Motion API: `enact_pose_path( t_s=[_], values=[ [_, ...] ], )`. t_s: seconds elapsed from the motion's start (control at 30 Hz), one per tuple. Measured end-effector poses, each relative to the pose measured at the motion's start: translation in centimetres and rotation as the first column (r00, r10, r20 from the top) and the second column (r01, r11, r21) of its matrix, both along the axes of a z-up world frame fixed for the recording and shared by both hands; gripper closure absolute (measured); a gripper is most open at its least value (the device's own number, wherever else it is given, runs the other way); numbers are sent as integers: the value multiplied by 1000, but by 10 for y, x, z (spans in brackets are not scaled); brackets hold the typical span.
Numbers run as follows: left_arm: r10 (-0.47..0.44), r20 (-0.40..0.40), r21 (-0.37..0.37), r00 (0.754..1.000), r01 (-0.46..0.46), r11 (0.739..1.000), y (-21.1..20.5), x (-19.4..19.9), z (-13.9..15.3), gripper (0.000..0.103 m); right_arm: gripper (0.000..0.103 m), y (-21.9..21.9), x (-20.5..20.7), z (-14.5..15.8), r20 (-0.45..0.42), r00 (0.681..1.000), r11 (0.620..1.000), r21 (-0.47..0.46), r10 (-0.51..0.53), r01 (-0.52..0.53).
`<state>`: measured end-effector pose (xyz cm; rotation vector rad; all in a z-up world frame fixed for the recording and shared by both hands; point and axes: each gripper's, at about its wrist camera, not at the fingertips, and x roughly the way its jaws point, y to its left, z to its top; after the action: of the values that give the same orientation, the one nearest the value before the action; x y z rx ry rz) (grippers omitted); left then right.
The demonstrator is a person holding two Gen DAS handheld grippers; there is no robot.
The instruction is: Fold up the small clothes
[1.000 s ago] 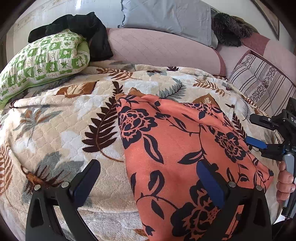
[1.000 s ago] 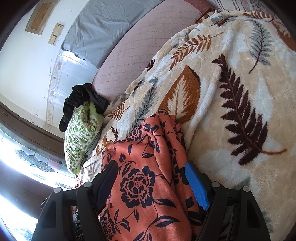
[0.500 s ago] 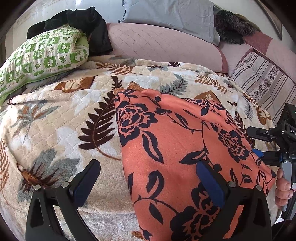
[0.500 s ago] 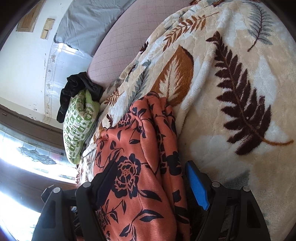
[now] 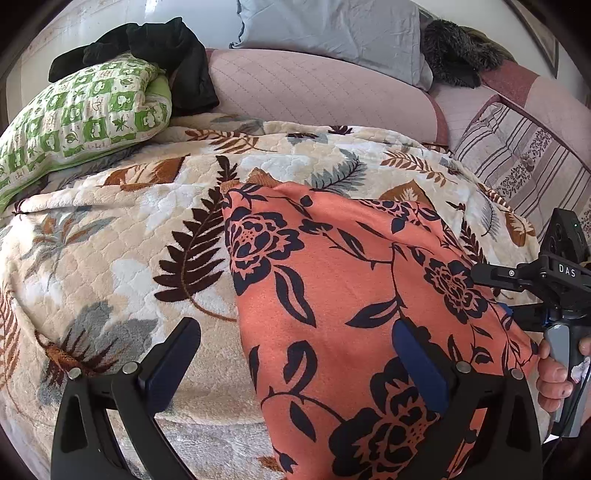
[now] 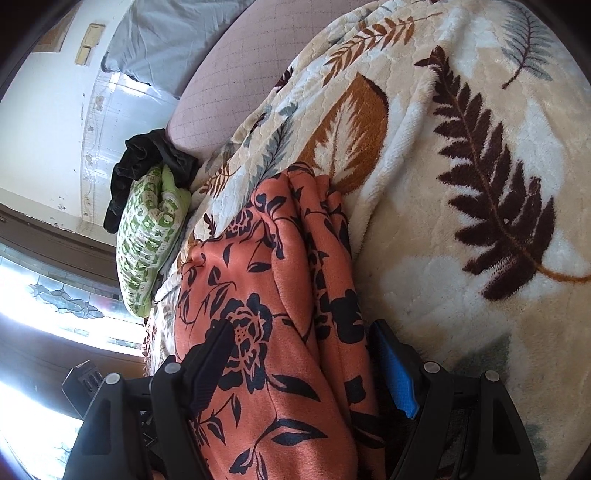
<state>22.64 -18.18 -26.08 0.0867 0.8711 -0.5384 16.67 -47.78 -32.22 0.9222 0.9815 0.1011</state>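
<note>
lying on one leaf-print blanket (image 5: 110, 266), one coral floral garment (image 5: 351, 295)

Coral-orange garment (image 5: 332, 295) with navy floral print, cream blanket (image 5: 122, 258) with brown, rust and grey fern leaves, green-and-white patchwork pillow (image 5: 81, 122), black clothing (image 5: 177, 55), dusty-pink quilted cover (image 5: 314, 88), grey pillow (image 5: 332, 26), striped mauve cushion (image 5: 517, 158)
</note>
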Motion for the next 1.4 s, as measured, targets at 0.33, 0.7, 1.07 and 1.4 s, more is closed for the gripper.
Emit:
enact_pose_path(
  t_s=[0.33,0.7,1.07,1.4],
  values=[
    [-11,-7,-9,1000,11,1000,-3,0,1,0,24,-1,-1,-3,-4,1000,1000,3,2,-2],
    [118,31,-7,993,-118,993,20,14,16,0,53,20,-21,73,293,956,965,-250,-1,77],
    [146,-53,32,988,-145,989,26,21,-1,0,60,45,24,54,115,993,980,-201,17,7],
    [63,-38,83,997,-60,995,14,16,-6,0,49,38,105,23,-34,999,968,-249,-3,-6]
  ],
)
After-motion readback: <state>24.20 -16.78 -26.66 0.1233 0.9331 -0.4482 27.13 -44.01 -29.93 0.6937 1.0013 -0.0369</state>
